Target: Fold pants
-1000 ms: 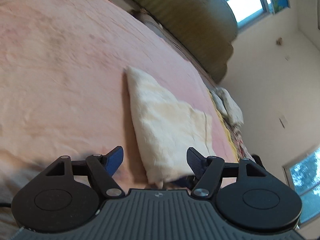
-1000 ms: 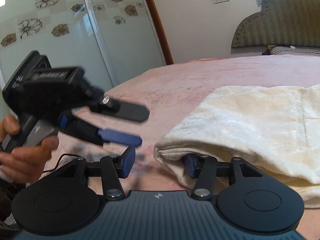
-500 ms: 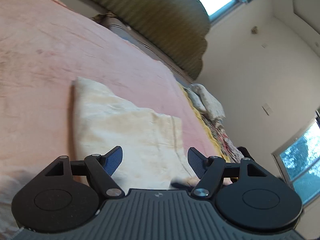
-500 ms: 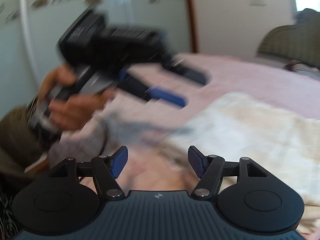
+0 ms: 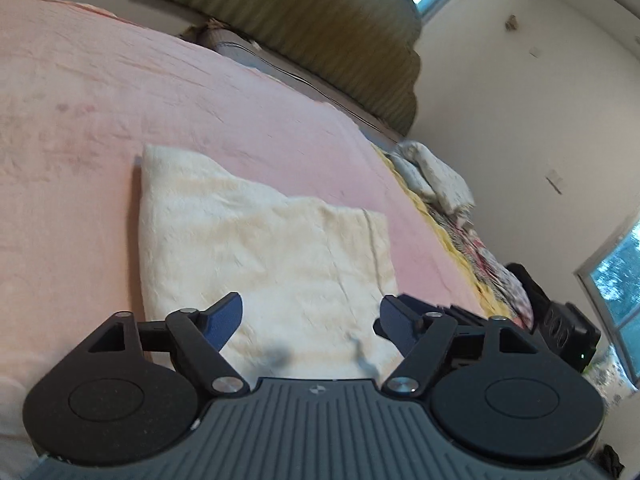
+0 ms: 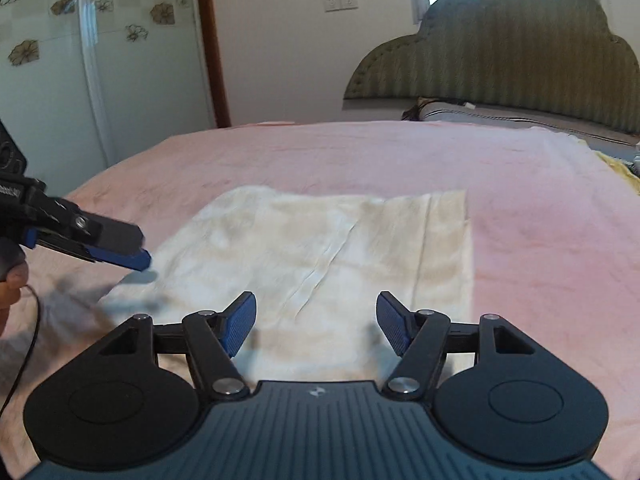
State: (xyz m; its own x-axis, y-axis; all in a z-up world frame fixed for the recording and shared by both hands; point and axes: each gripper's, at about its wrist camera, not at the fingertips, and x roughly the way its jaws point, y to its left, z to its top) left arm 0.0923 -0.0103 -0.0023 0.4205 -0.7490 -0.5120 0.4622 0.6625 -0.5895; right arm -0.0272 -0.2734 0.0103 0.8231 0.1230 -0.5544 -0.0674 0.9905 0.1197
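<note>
The cream-coloured folded pants [image 6: 320,256] are lying flat as a rough rectangle on the pink bedspread [image 6: 540,208], towards the near side of the bed, with a seam line running down the right part of the fabric and a few creases crossing the middle. In the left wrist view the same pants [image 5: 256,248] are showing as a tidy folded stack with one corner pointing away towards the olive-green scalloped padded headboard [image 5: 320,32].

The left gripper [image 5: 310,318] is hovering above the near edge of the pants with its blue-padded jaws opening wider; nothing is sitting between them and the pads are not touching the cloth. In the right wrist view this left gripper [image 6: 136,254] is reaching in from the left, its tips just off the left corner of the pants, and a person's hand [image 6: 10,280] is partly showing at the frame edge.

The right gripper [image 6: 316,322] is standing over the near edge of the pants with its jaws spread well apart, gripping nothing, the fabric lying below and clear of the pads
</note>
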